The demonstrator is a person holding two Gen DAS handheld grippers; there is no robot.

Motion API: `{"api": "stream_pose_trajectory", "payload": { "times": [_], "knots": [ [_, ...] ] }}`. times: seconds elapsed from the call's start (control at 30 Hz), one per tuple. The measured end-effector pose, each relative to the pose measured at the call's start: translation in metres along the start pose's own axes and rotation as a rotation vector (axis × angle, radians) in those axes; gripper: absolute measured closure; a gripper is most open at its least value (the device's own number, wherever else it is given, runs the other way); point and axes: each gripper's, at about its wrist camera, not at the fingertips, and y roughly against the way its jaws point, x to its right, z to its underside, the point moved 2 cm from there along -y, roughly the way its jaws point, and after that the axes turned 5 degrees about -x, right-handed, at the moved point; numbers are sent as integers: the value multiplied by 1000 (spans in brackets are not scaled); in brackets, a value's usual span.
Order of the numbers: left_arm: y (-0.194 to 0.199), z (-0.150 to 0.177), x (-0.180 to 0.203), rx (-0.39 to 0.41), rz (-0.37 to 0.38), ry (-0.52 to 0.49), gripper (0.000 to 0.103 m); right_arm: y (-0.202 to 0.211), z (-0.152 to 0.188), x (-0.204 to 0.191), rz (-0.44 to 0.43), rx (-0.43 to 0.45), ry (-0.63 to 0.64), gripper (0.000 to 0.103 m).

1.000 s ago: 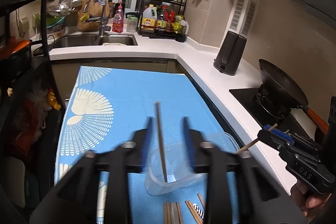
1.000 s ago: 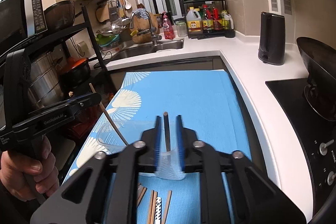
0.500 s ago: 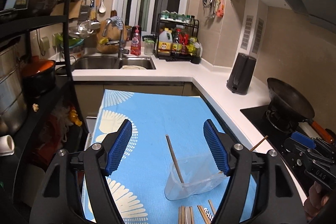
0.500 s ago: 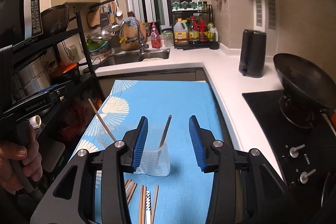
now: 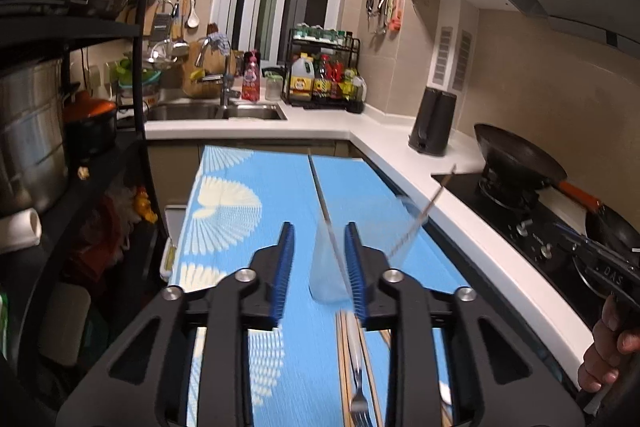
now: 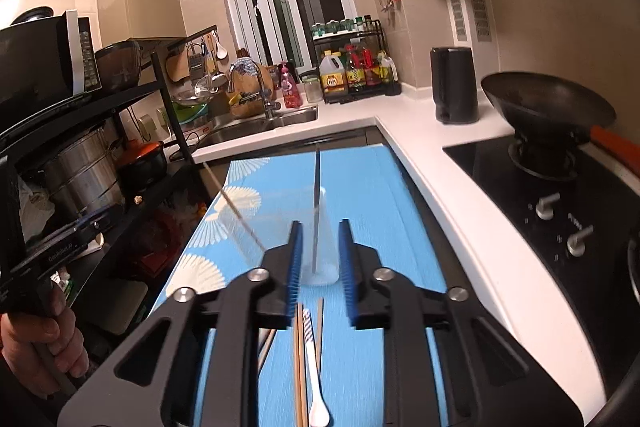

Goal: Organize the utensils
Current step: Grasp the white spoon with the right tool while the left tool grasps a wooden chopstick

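A clear plastic container [image 5: 326,267] stands on the blue mat [image 5: 248,211] with two chopsticks [image 5: 326,211] leaning in it; it also shows in the right wrist view [image 6: 320,259]. Loose chopsticks [image 6: 298,359], a white spoon [image 6: 314,367] and a fork [image 5: 358,395] lie on the mat in front of it. My left gripper [image 5: 320,267] is open and empty, held behind the container. My right gripper [image 6: 318,265] is open and empty, also behind the container, its jaws partly closed in.
A white counter [image 5: 400,163] runs along the right with a black kettle [image 5: 434,121], a wok [image 5: 516,159] on the stove and a sink [image 5: 216,111] at the back. A black rack [image 6: 100,155] with pots stands at the left.
Both grippers opened and let go of the chopsticks, which now lean in the container. Both pulled back and up, then narrowed their jaws again. More utensils on the mat come into view.
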Motion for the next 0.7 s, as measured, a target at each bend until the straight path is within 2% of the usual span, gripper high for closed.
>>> {"api": "stream_pose_trajectory", "payload": {
  "times": [0.17,0.3,0.4,0.5,0.6,0.7],
  "knots": [
    [0,59,0,-54,8,27,86,1,53,4,-16,-31,-33,93],
    [-8,116,0,-103,12,72,86,-17,100,13,-19,-114,-68,90],
    [-17,151,4,-164,19,63,86,-34,134,20,-41,-187,-116,89],
    [-23,167,6,-204,21,64,86,-50,157,25,-60,-246,-169,78],
    [-27,171,5,-205,0,48,86,-62,171,27,-75,-276,-211,74],
    [-33,178,3,-239,9,69,86,-71,181,28,-75,-303,-232,73]
  ]
}}
